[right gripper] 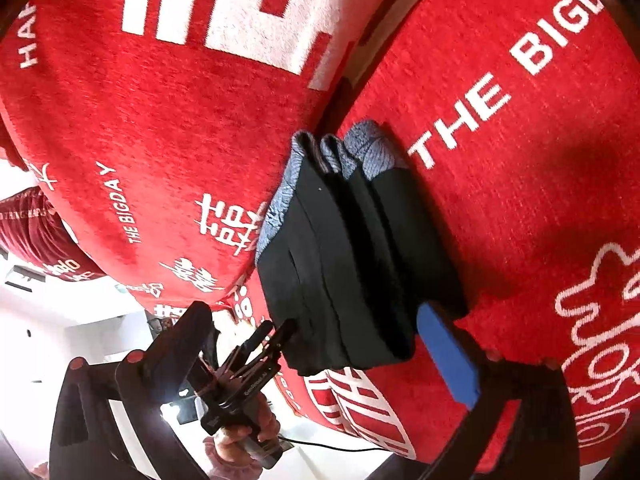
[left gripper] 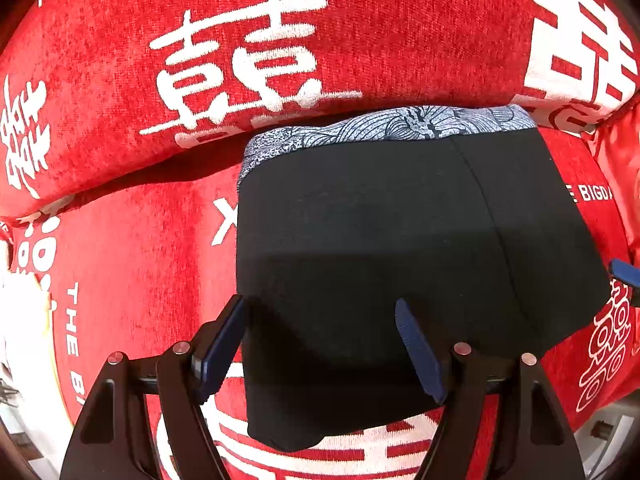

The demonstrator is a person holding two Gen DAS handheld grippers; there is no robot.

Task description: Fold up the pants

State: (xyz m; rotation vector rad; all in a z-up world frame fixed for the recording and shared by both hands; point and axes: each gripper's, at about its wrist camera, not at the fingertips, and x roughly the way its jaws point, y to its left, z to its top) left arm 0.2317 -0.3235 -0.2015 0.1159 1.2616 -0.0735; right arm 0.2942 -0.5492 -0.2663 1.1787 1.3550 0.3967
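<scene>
The folded pants [left gripper: 400, 248] lay just ahead of the left gripper [left gripper: 320, 344], nearer than the right gripper [right gripper: 320, 344], both with jaws apart

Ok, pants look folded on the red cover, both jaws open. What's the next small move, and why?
Probably back the left gripper straight off. The black pants already lie as a compact folded stack on the red cover, patterned waistband aligned at the far edge, and its open jaws hold no cloth. The right gripper is also open.
</scene>
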